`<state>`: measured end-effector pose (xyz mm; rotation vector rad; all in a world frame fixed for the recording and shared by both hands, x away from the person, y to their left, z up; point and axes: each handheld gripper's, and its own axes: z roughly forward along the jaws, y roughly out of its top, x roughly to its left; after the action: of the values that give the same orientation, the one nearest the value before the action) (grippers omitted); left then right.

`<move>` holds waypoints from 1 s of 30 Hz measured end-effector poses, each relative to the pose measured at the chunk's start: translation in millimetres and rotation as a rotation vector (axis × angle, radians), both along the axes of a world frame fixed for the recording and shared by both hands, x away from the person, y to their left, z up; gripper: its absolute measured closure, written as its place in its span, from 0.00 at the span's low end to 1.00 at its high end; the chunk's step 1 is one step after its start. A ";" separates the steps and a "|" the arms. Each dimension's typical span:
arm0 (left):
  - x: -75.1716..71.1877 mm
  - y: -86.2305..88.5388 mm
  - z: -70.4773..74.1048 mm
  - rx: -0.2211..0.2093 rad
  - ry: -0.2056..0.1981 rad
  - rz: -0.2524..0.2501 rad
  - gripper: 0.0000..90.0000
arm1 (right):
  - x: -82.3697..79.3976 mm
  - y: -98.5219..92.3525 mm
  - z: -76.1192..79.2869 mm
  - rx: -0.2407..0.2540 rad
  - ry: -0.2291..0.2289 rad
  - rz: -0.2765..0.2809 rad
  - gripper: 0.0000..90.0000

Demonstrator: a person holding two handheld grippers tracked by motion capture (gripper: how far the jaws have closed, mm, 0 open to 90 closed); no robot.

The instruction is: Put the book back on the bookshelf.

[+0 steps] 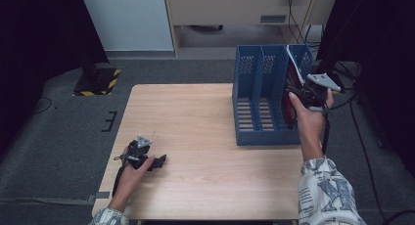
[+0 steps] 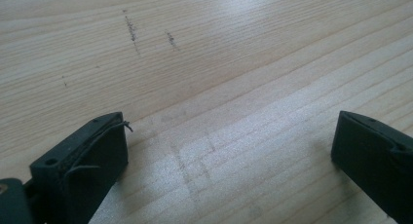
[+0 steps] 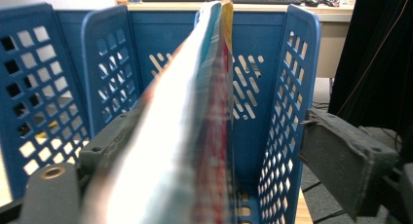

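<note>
Blue file rack (image 1: 266,95) sits at the worktop's (image 1: 195,117) right edge, toward the far right corner, open tops up, three slots side by side. A red-covered book (image 1: 292,83) stands in the rightmost slot, leaning slightly, top edge above the rack walls.

My right gripper (image 1: 313,95) is up at the rack's right wall, beyond the worktop's right edge, grey plate on top. In the right gripper view the jaws are wide apart; the book (image 3: 195,136) runs up between them, against or just beside the left-hand jaw, with a clear gap to the other. Can't tell if that's actual contact, and nothing is clamped. The rack's perforated right wall (image 3: 287,112) lies between the book and that outer jaw, so little room sideways in the slot.

My left gripper (image 1: 159,162) rests low near the near left corner of the worktop, well apart from the rack. Left gripper view: jaws spread wide, nothing in them, bare wood grain (image 2: 219,87) between, with a few dark scuff marks (image 2: 131,29) farther out.

Middle of the worktop between the left gripper and the rack is open. Left and middle slots look empty from the high view.
</note>
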<state>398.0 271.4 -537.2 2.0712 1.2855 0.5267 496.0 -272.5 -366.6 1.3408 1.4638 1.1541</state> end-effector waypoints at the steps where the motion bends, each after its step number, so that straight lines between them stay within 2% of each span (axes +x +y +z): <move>1: -0.1 0.0 0.0 0.000 0.000 0.000 0.00 | -1.1 -0.1 0.9 0.008 -0.001 0.005 0.18; 7: -0.3 -0.2 0.0 0.000 -0.001 0.003 0.00 | -11.0 0.3 3.3 0.027 0.002 0.049 0.13; 13: -0.2 -0.1 0.0 0.000 0.000 0.002 0.00 | -17.0 1.9 -2.4 0.031 0.010 0.080 0.11; 22: -0.2 -0.2 0.0 0.000 0.000 0.002 0.00 | -23.6 6.9 -13.9 0.026 0.021 0.107 0.11; 30: -0.2 -0.2 0.0 0.000 0.000 0.002 0.00 | -29.9 8.0 -12.4 0.051 0.016 0.117 0.09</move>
<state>397.9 271.2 -537.2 2.0700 1.2878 0.5278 466.0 -264.5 -379.1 1.3157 1.5513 1.2651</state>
